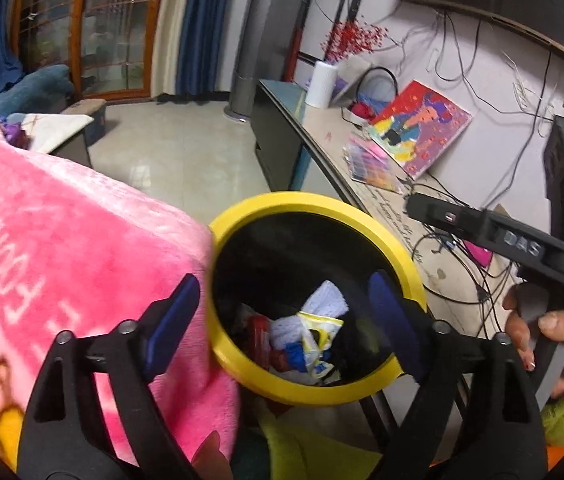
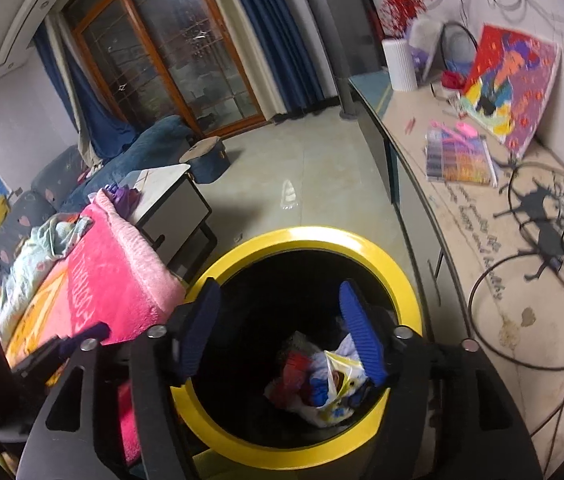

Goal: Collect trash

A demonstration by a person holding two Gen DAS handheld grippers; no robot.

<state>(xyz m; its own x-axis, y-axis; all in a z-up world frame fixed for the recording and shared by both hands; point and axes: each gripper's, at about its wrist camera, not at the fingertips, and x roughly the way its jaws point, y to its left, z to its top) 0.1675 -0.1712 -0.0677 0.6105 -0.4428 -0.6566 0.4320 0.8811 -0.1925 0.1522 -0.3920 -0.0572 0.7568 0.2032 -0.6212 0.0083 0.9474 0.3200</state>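
A black trash bin with a yellow rim [image 1: 314,204] [image 2: 310,236] stands on the floor between a pink blanket and a long counter. Crumpled wrappers and paper [image 1: 310,332] [image 2: 322,380] lie at its bottom. My left gripper [image 1: 282,320] hangs over the bin mouth, open, with nothing between its blue pads. My right gripper [image 2: 282,332] is also above the bin, open and empty. In the left wrist view the right gripper's black body [image 1: 522,244] shows at the right, held by a hand [image 1: 554,336].
A pink blanket [image 1: 61,260] [image 2: 113,272] lies close on the left of the bin. The counter [image 2: 482,220] on the right carries cables, a colourful picture [image 1: 422,128], a white vase [image 2: 400,64] and a bead box. A small side table [image 2: 169,200] and tiled floor [image 1: 169,152] lie beyond.
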